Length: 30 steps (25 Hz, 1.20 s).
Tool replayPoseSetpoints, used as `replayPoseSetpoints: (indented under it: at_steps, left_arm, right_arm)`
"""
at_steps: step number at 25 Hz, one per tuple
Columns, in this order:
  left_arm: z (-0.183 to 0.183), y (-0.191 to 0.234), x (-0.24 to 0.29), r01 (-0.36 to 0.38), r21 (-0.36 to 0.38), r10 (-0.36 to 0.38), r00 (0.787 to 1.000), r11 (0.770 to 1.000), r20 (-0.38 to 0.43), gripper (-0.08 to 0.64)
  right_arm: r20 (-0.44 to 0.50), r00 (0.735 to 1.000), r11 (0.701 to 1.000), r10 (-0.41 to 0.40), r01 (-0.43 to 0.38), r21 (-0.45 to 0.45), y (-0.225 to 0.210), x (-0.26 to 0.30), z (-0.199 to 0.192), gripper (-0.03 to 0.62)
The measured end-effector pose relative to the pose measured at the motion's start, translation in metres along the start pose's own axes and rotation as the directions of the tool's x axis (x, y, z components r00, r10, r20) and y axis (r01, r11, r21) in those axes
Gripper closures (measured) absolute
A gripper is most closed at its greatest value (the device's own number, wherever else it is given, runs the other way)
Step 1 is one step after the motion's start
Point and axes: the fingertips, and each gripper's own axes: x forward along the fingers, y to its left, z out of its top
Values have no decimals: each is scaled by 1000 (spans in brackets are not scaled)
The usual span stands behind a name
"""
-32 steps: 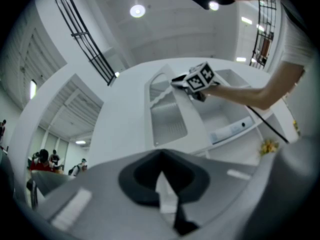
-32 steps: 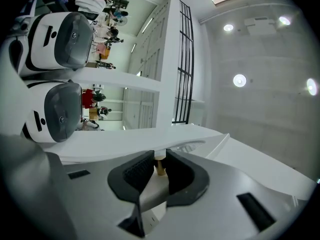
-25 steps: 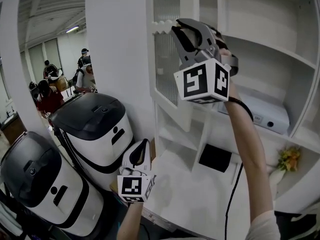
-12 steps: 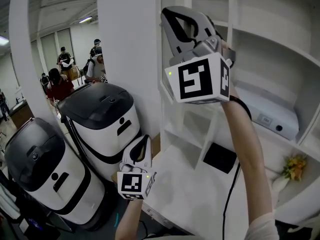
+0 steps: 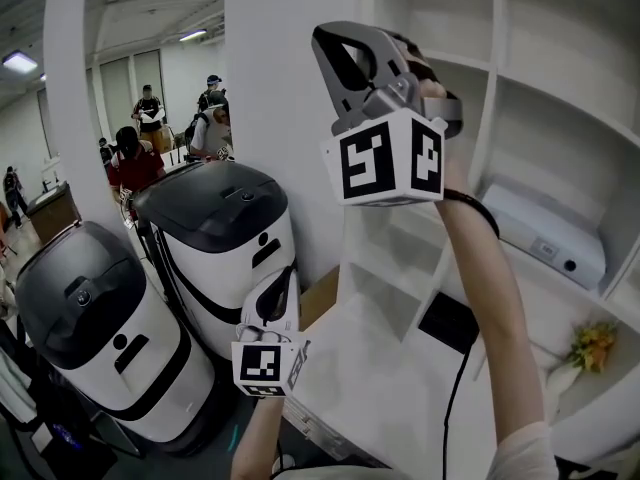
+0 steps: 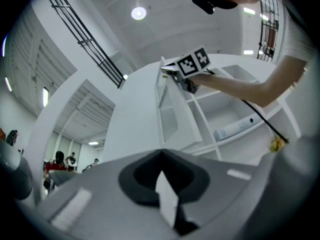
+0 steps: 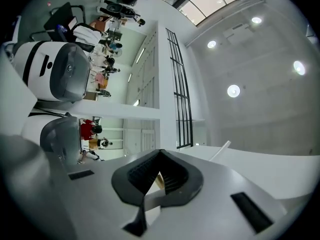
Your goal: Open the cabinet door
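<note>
The white cabinet door, with a glass panel, stands swung out from the white shelf cabinet. In the left gripper view my right gripper sits at the door's top corner. In the head view that right gripper is raised high at the cabinet's left edge, jaws together. In its own view the right gripper is shut, and I see nothing clamped between the pads. My left gripper hangs low by the cabinet's bottom corner, shut and empty, and points up in its own view.
Two white and black rounded machines stand left of the cabinet. Several people are in the room behind. On the shelves lie a white box device, a black pad and yellow flowers. A black cable hangs along my right arm.
The right gripper's jaws went from open to shut at the door's top. The glass door swung out, from facing me to nearly edge-on, as the right gripper moved left.
</note>
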Motion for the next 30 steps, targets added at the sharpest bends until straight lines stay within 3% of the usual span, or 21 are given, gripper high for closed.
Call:
replayPoseSetpoints:
  at_steps: [5,9,14,21,30]
  left_arm:
    - [11,33,-2,-6,-19,7,999,1000,34,555]
    - [19,45,-7,4,-9,-4,999,1000,47,555]
    - [15,61,-16,3,3,-4,1000,1000,31,555]
    - [20,94,-27,-28,28,27,999,999,35,555]
    - [11,126,-29,-55,34,54,998,998,10,555]
  right_arm:
    - [-43,999,998,19,-21,-58,14,15,11,593]
    - [-72,997,999,11,-15,-52,20,27,19,594]
    - [-85,996,998,12,-17,-61,30,42,27,594]
    - [-122,993,985,-7,-15,-173,53,69,39,594]
    - [-127,992,978,0,-27,-208,79,101,44,594]
